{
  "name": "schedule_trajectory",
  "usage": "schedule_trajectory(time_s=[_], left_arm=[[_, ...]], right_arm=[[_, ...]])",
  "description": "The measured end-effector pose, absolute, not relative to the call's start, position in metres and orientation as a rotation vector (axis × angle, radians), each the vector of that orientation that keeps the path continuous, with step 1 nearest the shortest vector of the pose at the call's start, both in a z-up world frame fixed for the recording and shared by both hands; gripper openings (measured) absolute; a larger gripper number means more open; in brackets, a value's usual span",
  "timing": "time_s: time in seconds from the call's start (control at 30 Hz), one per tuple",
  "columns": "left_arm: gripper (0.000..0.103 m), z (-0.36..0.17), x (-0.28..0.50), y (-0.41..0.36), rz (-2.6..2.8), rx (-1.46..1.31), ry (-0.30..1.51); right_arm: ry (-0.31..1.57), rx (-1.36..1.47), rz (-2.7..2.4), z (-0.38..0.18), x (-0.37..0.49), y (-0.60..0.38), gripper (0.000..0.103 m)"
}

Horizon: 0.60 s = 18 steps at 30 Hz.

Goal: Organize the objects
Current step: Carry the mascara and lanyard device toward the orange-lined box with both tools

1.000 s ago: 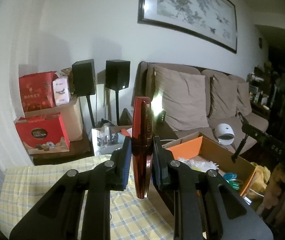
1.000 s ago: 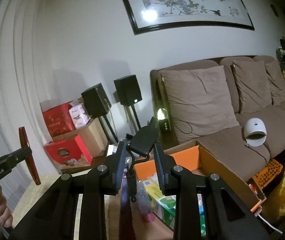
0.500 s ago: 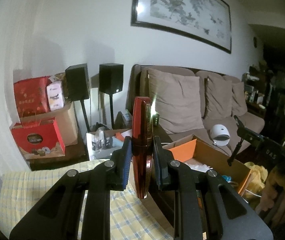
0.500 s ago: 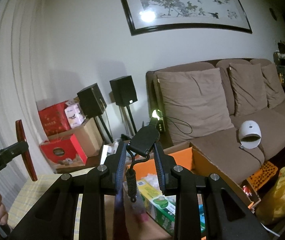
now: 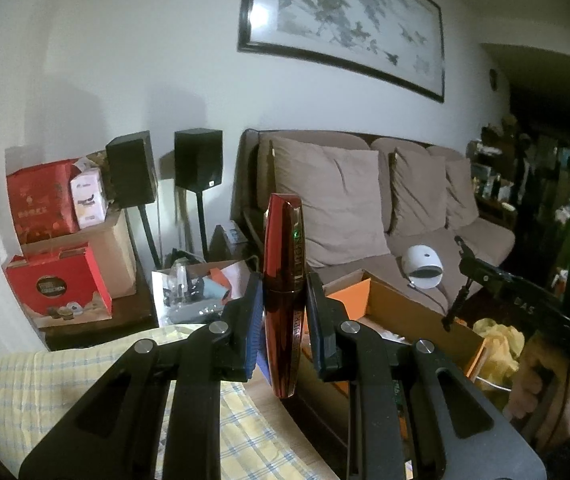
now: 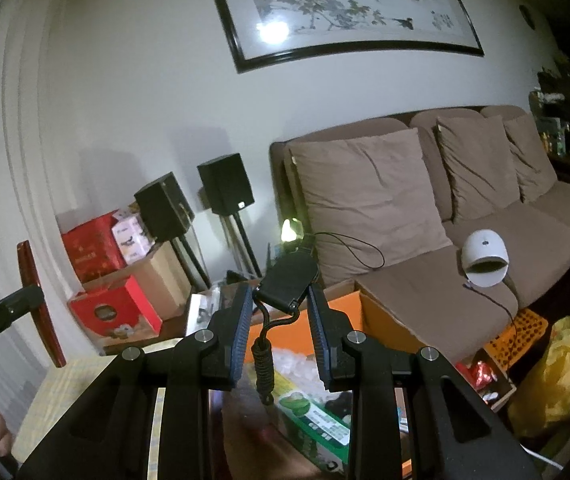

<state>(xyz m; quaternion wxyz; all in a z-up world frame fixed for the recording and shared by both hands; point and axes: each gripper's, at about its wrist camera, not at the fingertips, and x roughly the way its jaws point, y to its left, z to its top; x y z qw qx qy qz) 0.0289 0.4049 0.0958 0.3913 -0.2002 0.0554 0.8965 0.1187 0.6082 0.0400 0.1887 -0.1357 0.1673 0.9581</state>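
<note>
Brown cushions line a long sofa (image 6: pixel 465 216) against the white wall, under a wide framed ink painting (image 6: pixel 349 4), and a white domed device (image 6: pixel 485 258) sits on the sofa seat. Beside the sofa's near end stand two black speakers (image 6: pixel 226 183) on thin stands, with red gift boxes (image 5: pixel 55 286) stacked by the wall. In front of the sofa an open cardboard box (image 5: pixel 401 308) with an orange inner flap holds a green-printed carton (image 6: pixel 317 416) and other small items. At the bottom of the left wrist view lies a tabletop (image 5: pixel 85 376) under a yellow checked cloth. The left gripper (image 5: pixel 283 318) has its jaws clamped on a glossy red mascara tube (image 5: pixel 284 296), held upright in the air above the edge of the cloth, close to the box. The right gripper (image 6: pixel 281 328) has its jaws clamped on a small black clip-like object (image 6: pixel 289 282), whose coiled cord (image 6: pixel 264 364) hangs down above the open box.
</note>
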Motion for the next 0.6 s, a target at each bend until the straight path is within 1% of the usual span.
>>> schedule_trajectory(time_s=[0.3, 0.6], left_arm=[[0.019, 0.096, 0.025, 0.422, 2.234, -0.562, 0.108], [0.019, 0.09, 0.025, 0.443, 2.197, -0.606, 0.136]], right_arm=[[0.436, -0.397, 2.691, 0.039, 0.117, 0.605, 0.028], [0.449, -0.416, 2.67, 0.034, 0.116, 0.612, 0.028]])
